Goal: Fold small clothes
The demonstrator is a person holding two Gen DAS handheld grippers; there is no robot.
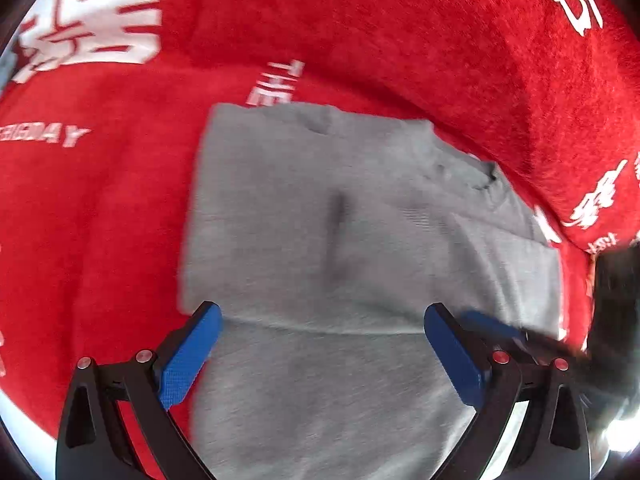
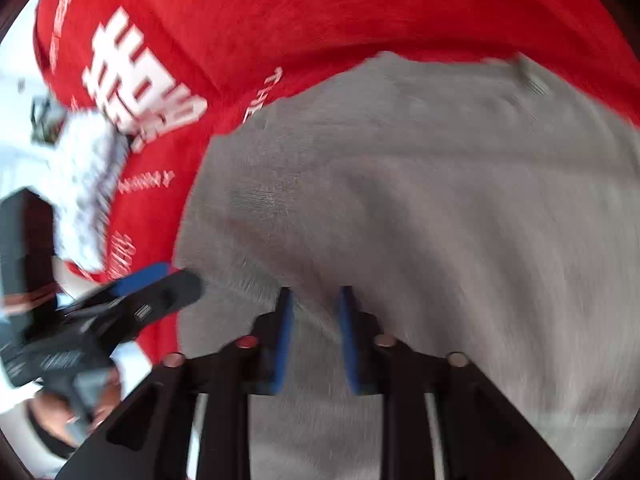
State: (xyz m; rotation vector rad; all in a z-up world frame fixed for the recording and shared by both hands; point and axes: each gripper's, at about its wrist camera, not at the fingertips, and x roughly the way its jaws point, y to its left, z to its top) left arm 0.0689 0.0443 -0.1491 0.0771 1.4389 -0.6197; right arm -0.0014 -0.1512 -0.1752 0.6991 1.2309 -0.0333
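Looking down, we see the folded grey knit garment (image 1: pixel 340 220) lying on the red plush blanket (image 1: pixel 120 200); above the garment, the left hand-held gripper (image 1: pixel 322 354) gapes wide, the right hand-held gripper (image 2: pixel 314 340) stands narrowly parted, both empty.

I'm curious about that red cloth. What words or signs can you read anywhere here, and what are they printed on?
"THE": white letters on the red blanket, just beyond the grey garment.
"...DAY": end of a white word on the blanket; its start is blurred.
Large white Chinese-style characters on the blanket: too blurred to read.
Grey garment: no text.
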